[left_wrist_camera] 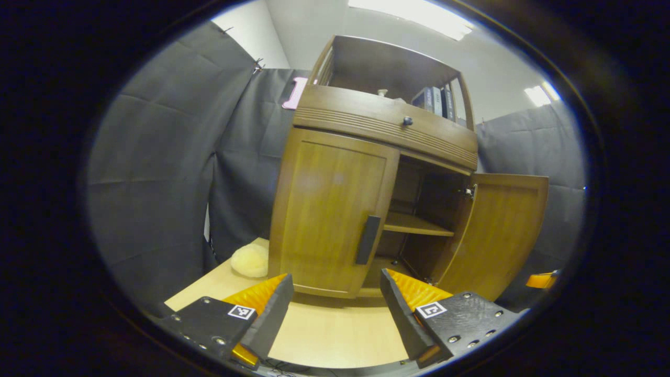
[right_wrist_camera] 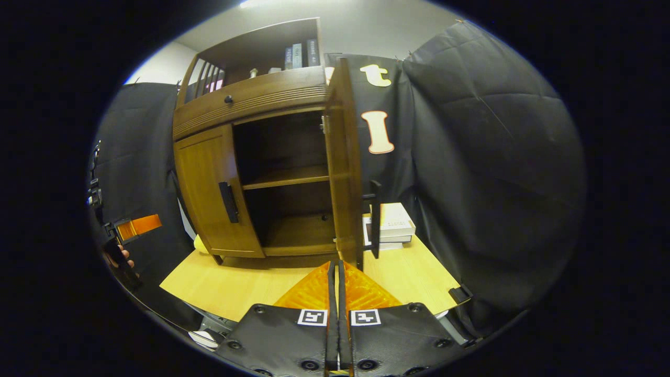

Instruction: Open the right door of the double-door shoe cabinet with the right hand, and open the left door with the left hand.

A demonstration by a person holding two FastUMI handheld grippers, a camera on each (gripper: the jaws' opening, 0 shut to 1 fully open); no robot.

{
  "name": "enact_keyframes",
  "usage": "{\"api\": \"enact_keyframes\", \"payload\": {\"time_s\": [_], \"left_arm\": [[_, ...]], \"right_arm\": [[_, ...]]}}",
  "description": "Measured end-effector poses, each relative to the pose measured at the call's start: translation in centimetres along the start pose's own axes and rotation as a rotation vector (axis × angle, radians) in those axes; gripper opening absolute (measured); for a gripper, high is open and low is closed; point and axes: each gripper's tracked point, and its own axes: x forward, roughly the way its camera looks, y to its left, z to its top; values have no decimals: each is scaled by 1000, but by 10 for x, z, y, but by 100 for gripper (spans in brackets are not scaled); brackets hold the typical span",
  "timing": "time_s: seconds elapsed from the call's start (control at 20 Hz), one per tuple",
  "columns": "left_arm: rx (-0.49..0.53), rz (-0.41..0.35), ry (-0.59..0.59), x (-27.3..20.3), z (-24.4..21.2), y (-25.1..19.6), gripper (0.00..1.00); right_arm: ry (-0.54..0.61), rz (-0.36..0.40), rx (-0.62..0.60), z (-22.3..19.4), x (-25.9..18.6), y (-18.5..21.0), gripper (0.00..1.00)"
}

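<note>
Standing open already is the brown wooden right door (right_wrist_camera: 343, 162) of the brown wooden shoe cabinet (left_wrist_camera: 384, 115). Its flat left door (left_wrist_camera: 330, 214) is shut. The left gripper (left_wrist_camera: 335, 303), fingers wide apart, must next reach the black handle (left_wrist_camera: 368, 240). The right gripper (right_wrist_camera: 335, 285) is pressed closed, holding nothing.

The left gripper view looks up from low over the pale wooden tabletop (left_wrist_camera: 335, 330), near the brown wooden double-door cabinet (left_wrist_camera: 335, 209). The right gripper view faces that cabinet (right_wrist_camera: 251, 173) from its open-door side, farther back.
</note>
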Motion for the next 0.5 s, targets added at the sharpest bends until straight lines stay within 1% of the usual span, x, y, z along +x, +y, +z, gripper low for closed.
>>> {"api": "enact_keyframes", "payload": {"time_s": [0.2,0.3,0.35,0.4,0.45,0.5], "left_arm": [[41,39,-2,0,2,16,96],[56,51,-17,3,3,22,96],[57,58,-17,7,5,25,96],[48,57,-11,8,6,24,96],[38,51,-12,11,10,22,96],[37,43,-18,7,11,22,96]], "right_arm": [[-18,65,-13,16,13,50,2],[-43,81,-71,25,22,69,2],[-48,78,-91,30,32,77,0],[-47,78,-90,36,42,87,0],[-51,95,-75,43,52,102,2],[-52,120,-62,50,61,117,3]]}}
